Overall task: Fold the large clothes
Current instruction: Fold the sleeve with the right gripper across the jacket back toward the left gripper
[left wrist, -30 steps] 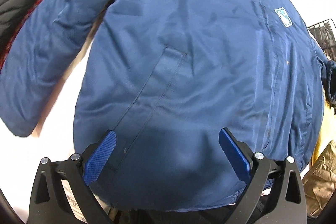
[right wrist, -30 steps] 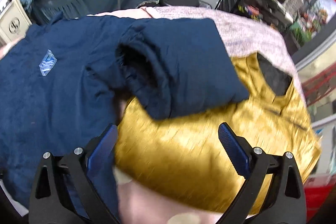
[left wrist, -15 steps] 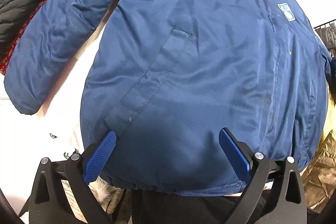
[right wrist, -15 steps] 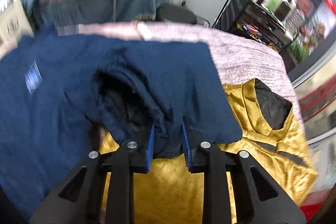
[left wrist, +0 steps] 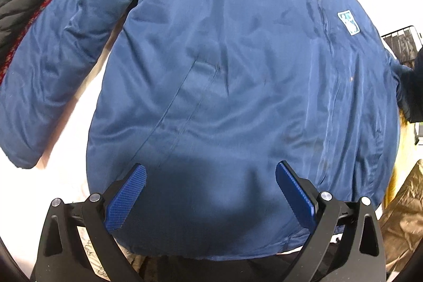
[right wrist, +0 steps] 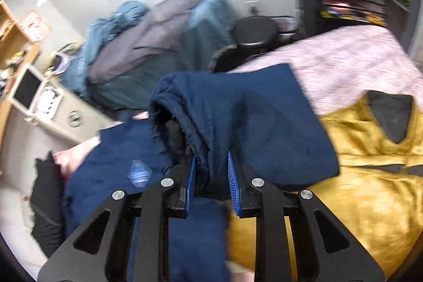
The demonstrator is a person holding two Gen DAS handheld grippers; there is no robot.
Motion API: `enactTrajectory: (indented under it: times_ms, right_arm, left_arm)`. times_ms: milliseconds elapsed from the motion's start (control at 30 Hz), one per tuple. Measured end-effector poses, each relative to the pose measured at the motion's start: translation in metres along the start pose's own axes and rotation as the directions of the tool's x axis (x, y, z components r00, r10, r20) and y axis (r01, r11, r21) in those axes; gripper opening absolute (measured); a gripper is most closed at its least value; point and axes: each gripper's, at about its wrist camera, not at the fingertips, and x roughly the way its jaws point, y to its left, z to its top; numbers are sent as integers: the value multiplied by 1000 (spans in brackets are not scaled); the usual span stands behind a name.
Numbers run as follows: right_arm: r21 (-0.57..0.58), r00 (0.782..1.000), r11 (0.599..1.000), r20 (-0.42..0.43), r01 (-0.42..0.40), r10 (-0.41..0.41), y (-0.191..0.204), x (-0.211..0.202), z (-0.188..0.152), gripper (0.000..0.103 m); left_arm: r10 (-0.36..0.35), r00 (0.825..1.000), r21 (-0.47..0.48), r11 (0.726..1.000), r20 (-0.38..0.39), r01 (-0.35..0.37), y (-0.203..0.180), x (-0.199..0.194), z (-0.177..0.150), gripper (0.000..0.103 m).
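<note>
Right tongs (right wrist: pixel 211 176), apart a second ago, now clamp the blue jacket's (left wrist: pixel 238 83) sleeve cuff (right wrist: pixel 211 144), lifted at 12 o'clock; folding begins. Left tongs (left wrist: pixel 210 196) stay apart over the hem.

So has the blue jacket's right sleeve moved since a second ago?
Yes. The right gripper is shut on the sleeve and has lifted it off the gold garment, toward the jacket body.

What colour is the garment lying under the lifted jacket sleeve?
Shiny golden-yellow garment with black panels; clearest in right wrist view.
</note>
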Motion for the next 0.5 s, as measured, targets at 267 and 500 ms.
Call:
enactTrajectory:
  times_ms: [267, 500]
  right_arm:
    - [-80, 963, 972, -178, -220, 204, 139, 72, -30, 23]
    - [-198, 923, 938, -321, -284, 212, 253, 142, -88, 23]
  left_arm:
    - [-3, 1000, 14, 1000, 15, 3, 28, 0, 17, 96]
    - [0, 1000, -107, 994, 17, 2, 84, -4, 21, 96]
